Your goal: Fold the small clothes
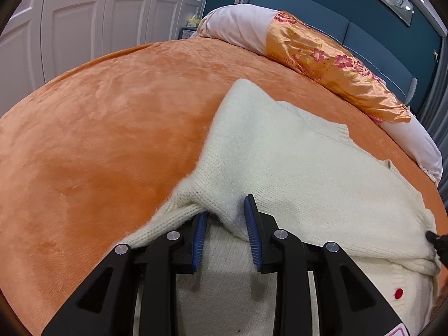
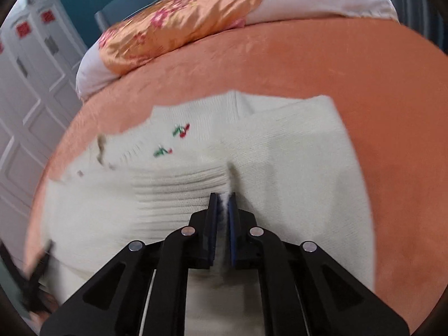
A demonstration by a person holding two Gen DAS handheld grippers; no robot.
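Note:
A cream knit sweater [image 1: 294, 162] with small cherry embroidery [image 2: 181, 130] lies partly folded on the orange bed cover [image 1: 98, 140]. My left gripper [image 1: 225, 210] has a thick fold of the sweater's left side bunched between its blue pads, with wrinkles running to the left fingertip. My right gripper [image 2: 223, 196] is pinched narrowly on the ribbed edge [image 2: 182, 187], and white knit fills the slit between its pads. A red button [image 1: 398, 293] shows on the lower layer. Each gripper's black tip shows at the edge of the other wrist view, and the right wrist view is blurred.
A rolled quilt with an orange floral satin panel [image 1: 330, 64] lies along the bed's far edge against a blue headboard [image 1: 364, 36]. White panelled wardrobe doors [image 1: 84, 22] stand beyond the bed. Bare orange cover spreads to the left of the sweater.

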